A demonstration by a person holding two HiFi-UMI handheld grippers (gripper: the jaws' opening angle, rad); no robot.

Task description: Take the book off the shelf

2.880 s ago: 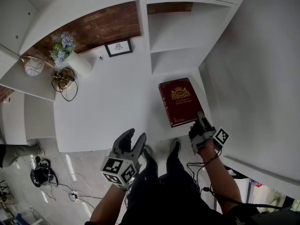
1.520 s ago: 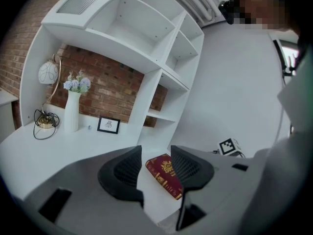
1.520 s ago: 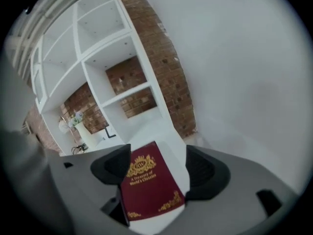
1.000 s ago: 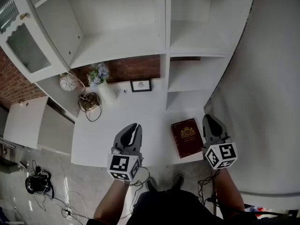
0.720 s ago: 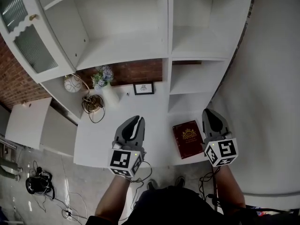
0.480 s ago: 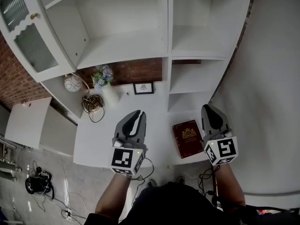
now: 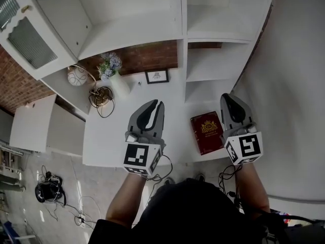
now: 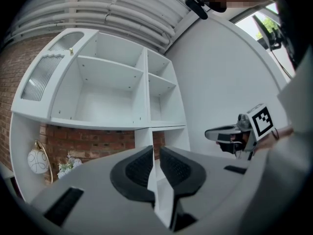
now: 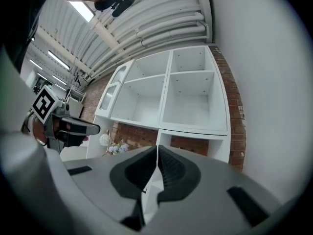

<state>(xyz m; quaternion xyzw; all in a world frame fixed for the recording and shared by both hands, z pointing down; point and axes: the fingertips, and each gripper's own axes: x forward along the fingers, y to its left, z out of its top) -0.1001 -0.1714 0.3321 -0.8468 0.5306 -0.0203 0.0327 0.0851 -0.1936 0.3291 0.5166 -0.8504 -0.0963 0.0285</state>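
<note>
Holding both tools up in front of the shelves (image 7: 216,60), you have nothing in either one: the left gripper (image 7: 157,104) has its jaws almost together with only a thin slit between the pads, and the right gripper (image 7: 227,97) has its jaws fully together. The book (image 7: 206,132) lies flat, cover up, at the counter's (image 7: 122,131) right end close to the front edge, below the right-hand bays, and every bay you can see is bare. Judging from that, the book is already off the shelf, so the step in hand is a clean finish. Keep the right gripper high, as it looks to be now, since it hangs just beside the book in your head view and a dip could nudge it toward the front edge. If you want it safer, open the right jaws wide, take the book by its near edge and slide it toward the counter's middle, staying clear of the vase (image 7: 118,84) and frame (image 7: 157,76) at the back.
</note>
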